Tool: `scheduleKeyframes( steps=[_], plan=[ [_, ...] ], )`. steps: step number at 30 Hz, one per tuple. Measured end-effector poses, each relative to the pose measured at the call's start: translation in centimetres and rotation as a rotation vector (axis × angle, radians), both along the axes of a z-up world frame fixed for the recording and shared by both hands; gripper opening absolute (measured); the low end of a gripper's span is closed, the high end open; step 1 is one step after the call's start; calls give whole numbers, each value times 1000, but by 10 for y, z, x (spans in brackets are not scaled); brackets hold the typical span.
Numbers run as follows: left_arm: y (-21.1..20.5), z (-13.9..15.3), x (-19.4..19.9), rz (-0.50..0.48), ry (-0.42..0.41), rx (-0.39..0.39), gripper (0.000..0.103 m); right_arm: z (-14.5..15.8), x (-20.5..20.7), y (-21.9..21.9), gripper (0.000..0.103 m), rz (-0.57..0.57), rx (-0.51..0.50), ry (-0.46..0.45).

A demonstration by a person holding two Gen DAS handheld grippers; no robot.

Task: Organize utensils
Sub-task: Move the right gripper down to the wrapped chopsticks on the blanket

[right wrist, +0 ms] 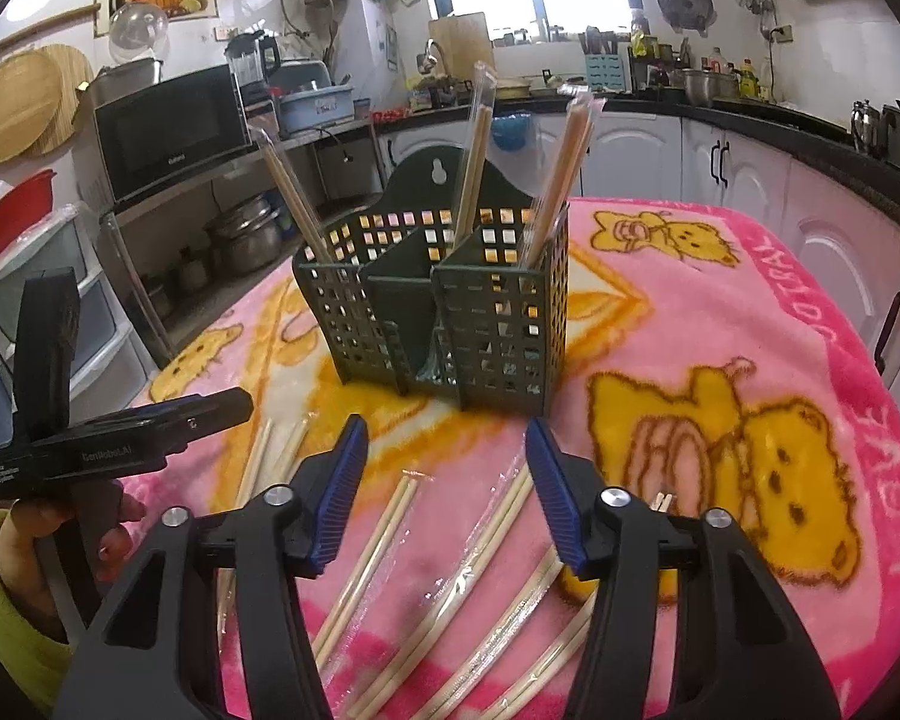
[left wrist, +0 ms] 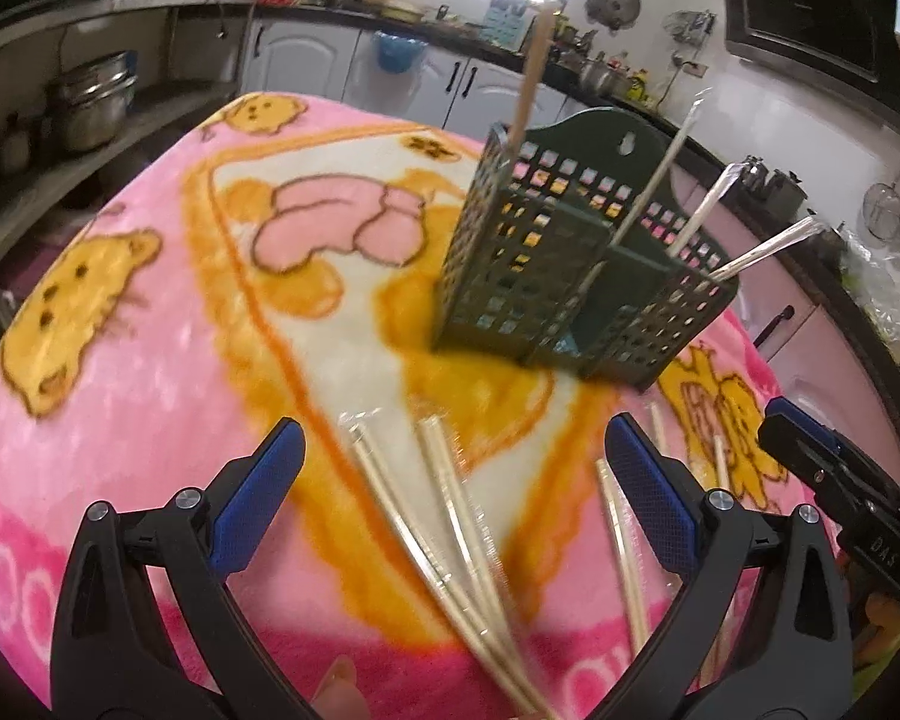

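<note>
A dark green slotted utensil holder (left wrist: 576, 276) (right wrist: 444, 312) stands upright on the pink blanket, with several plastic-wrapped chopstick pairs (right wrist: 561, 180) leaning in its compartments. More wrapped chopstick pairs (left wrist: 450, 528) (right wrist: 498, 552) lie flat on the blanket in front of it. My left gripper (left wrist: 450, 438) is open and empty, hovering over the loose pairs. My right gripper (right wrist: 447, 432) is open and empty, just above the loose pairs and short of the holder. Each gripper shows at the edge of the other's view, the right gripper in the left wrist view (left wrist: 810, 450) and the left one in the right wrist view (right wrist: 150, 426).
The pink bear-patterned blanket (left wrist: 150, 360) (right wrist: 750, 330) covers the table. Kitchen counters with white cabinets (right wrist: 630, 144), a microwave (right wrist: 168, 126) and stacked metal pots (left wrist: 90, 102) surround the table.
</note>
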State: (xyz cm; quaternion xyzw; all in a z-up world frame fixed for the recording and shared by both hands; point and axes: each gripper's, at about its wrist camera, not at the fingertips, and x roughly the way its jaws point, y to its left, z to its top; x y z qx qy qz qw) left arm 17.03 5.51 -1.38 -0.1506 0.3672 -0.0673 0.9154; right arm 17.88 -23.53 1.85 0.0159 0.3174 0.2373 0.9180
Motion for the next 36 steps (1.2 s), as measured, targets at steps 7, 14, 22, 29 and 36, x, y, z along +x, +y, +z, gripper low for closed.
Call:
scheduleKeyframes(
  steps=[7, 14, 22, 29, 36],
  plan=[
    [10, -22, -1, 0, 63, -64, 88, -14, 13, 2, 44, -9, -16, 66],
    [20, -37, 6, 4, 130, -148, 65, -25, 28, 0, 41, -28, -18, 118],
    [29, -42, 27, 16, 172, -199, 54, -39, 51, -6, 39, -72, -22, 201],
    [32, -43, 41, 25, 189, -188, 42, -50, 74, -4, 39, -89, -29, 266],
    [36, -46, 43, 40, 183, -167, 24, -66, 96, 0, 38, -127, -33, 327]
  ],
)
